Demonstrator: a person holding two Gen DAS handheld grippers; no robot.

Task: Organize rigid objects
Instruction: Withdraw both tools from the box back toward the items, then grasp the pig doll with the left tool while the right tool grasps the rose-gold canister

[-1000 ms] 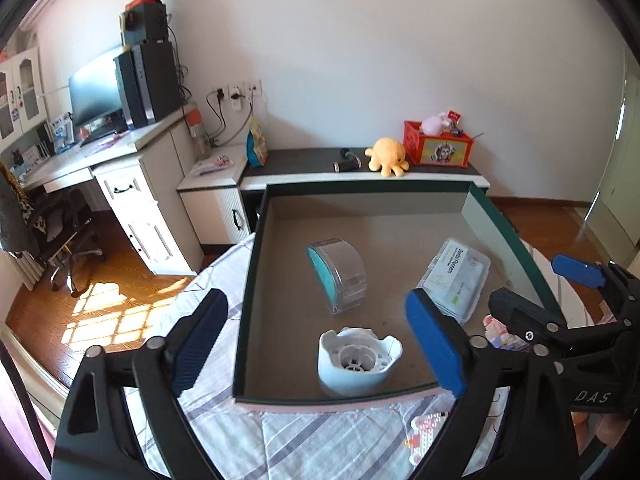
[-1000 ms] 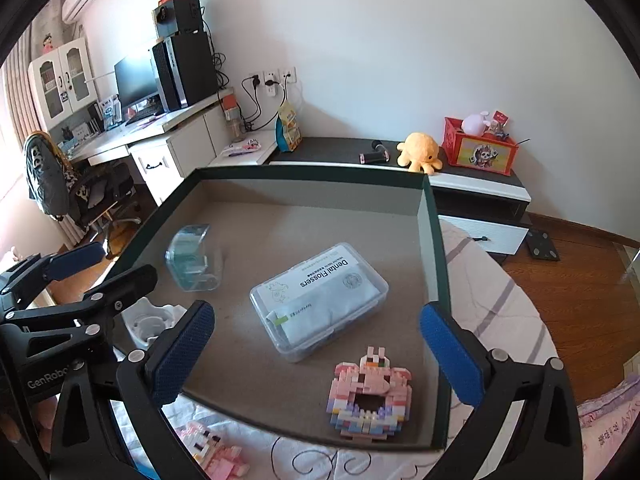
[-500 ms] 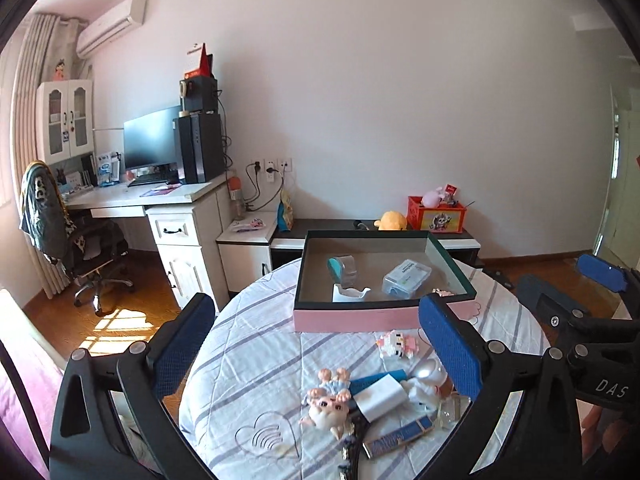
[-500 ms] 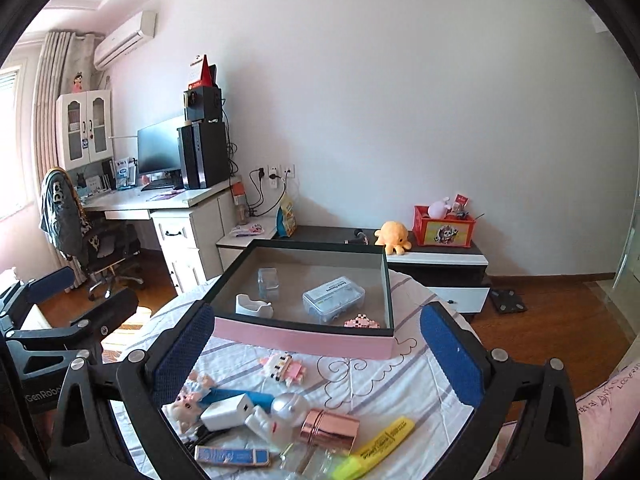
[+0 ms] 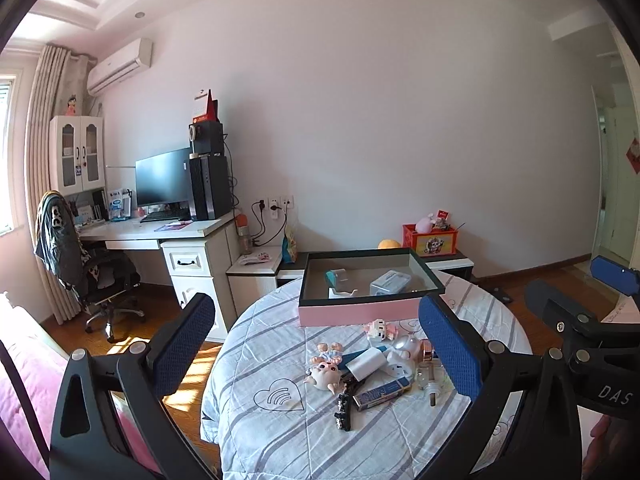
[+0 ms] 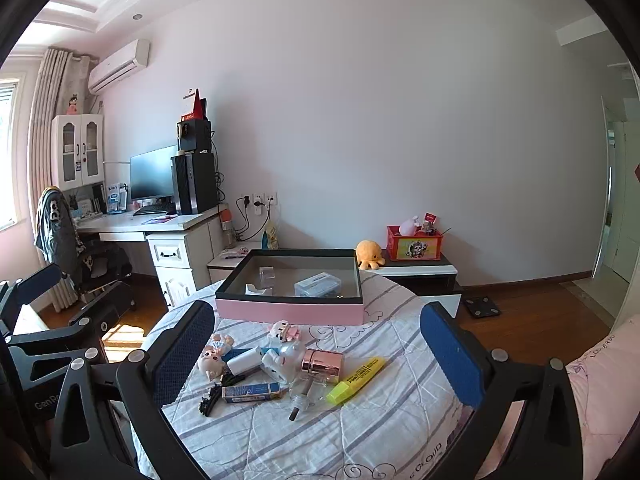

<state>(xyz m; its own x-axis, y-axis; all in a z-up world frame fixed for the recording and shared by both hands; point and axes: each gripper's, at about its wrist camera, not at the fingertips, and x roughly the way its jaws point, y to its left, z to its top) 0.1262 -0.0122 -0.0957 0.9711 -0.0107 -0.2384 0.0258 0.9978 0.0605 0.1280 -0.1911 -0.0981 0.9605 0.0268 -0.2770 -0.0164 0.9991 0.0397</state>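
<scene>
The near wall of the pink-sided shallow box hides the lower parts of the clear lidded case and white scalloped holder inside. The left tongs cover the clutter's right side in the left view. Lettering on the yellow highlighter and small blue carton is too small to read.

A pink-sided box with a dark rim stood at the desk's far edge, holding a white holder, a clear case and a teal-ended dispenser. Nearer lay a yellow highlighter, a rose-gold cylinder, a piglet figurine and a blue flat pack, clustered mid-desk.
</scene>
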